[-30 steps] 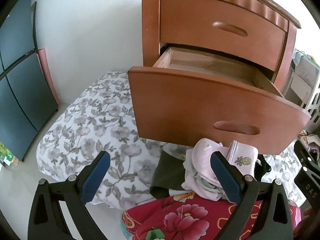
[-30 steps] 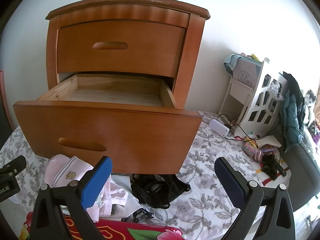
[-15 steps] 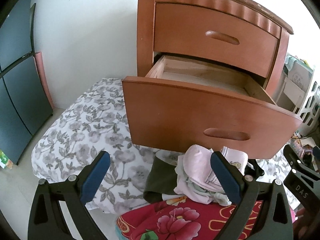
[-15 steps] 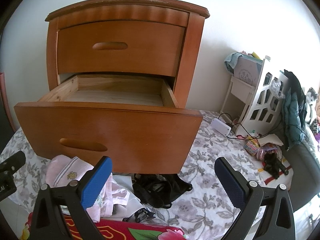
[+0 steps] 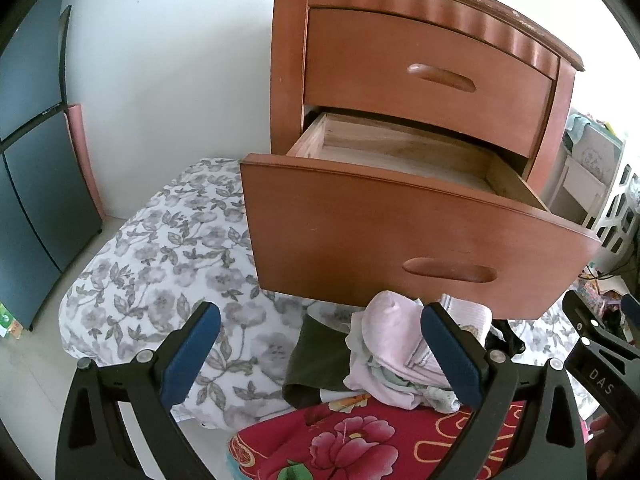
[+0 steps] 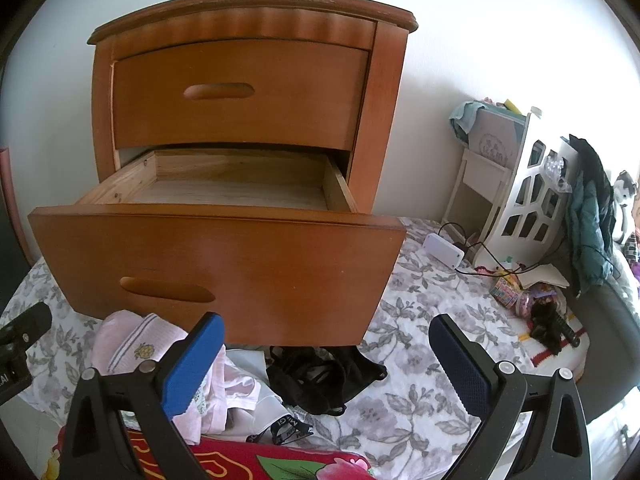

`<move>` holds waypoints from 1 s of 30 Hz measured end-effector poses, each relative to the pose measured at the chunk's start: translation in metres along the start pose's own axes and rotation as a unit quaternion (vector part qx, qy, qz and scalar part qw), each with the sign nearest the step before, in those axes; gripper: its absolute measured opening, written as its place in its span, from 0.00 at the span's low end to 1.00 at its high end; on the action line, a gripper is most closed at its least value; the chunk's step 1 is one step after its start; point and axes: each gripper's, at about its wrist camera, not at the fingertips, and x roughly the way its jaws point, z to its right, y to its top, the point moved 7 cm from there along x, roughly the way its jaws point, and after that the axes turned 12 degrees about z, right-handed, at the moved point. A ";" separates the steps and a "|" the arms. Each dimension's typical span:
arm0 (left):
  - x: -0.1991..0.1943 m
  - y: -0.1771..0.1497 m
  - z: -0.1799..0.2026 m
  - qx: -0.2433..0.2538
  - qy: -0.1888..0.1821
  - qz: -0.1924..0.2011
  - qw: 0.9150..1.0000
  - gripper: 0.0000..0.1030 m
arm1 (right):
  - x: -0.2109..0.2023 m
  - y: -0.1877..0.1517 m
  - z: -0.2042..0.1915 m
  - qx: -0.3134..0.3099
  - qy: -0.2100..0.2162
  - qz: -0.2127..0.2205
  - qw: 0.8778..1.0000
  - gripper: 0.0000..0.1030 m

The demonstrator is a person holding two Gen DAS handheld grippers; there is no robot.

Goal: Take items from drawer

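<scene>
a two-drawer nightstand of reddish-brown wood (image 6: 248,92) stands on a bed covered with a white sheet printed with grey flowers (image 5: 160,264). its upper drawer (image 6: 236,92) is shut. the lower drawer (image 6: 216,264) is pulled far out, and the part of its pale bare-wood inside that shows holds nothing.

the items lie on the bed just below the front of the lower drawer: a heap of pale pink and white folded garments (image 5: 396,348), a dark olive cloth (image 5: 316,360) touching its left side, and a crumpled black garment (image 6: 320,376) to its right. a red blanket with a big flower pattern (image 5: 360,444) lies at the near edge under the heap.

the left gripper (image 5: 320,356) hangs in front of the heap with its blue-padded jaws wide apart and holding nothing. the right gripper (image 6: 326,364) hangs just to its right, above the black garment, jaws also wide and empty.

to the right, well apart, stand a white cut-out rack (image 6: 532,200) with a dark teal jacket (image 6: 592,216) over it.
</scene>
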 end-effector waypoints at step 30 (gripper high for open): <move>0.001 -0.003 -0.001 -0.003 0.000 -0.005 1.000 0.97 | 0.001 -0.002 0.001 0.002 0.001 -0.002 1.000 1.00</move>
